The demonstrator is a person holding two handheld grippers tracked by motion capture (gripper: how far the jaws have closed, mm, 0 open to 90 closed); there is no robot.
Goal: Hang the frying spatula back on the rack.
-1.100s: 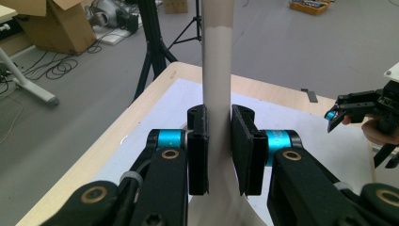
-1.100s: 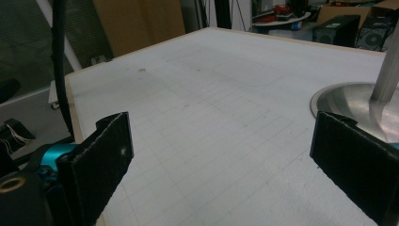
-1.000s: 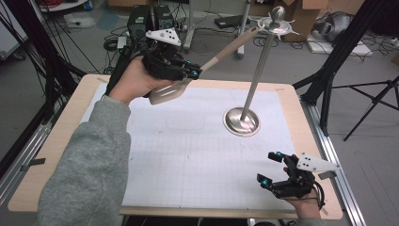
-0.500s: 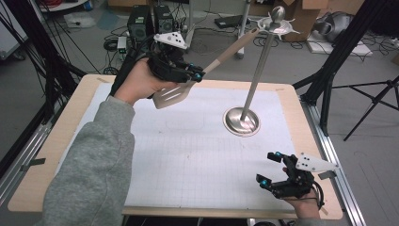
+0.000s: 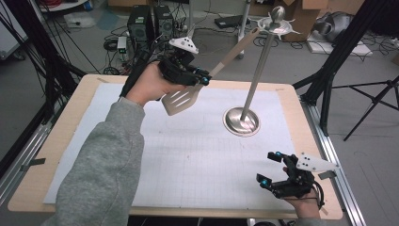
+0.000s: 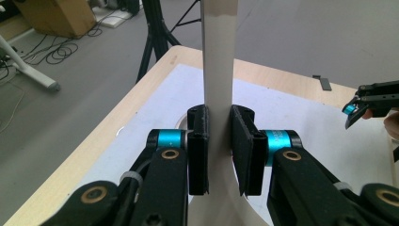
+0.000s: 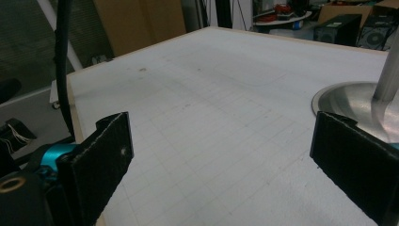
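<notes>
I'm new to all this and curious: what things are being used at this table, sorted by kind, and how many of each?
Spatula: 1
Metal stand: 1
Handheld grippers: 2, left gripper and right gripper
White gridded mat: 1
Total: 5

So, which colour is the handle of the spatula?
Beige; the spatula handle shows best in the high view.

High view: fixed overhead, looks forward and down over the whole surface (image 5: pixel 84 99). Left gripper view sits close behind its jaws, facing across the surface. Right gripper view rides low and level. All three share the metal stand (image 5: pixel 241 120) base.
</notes>
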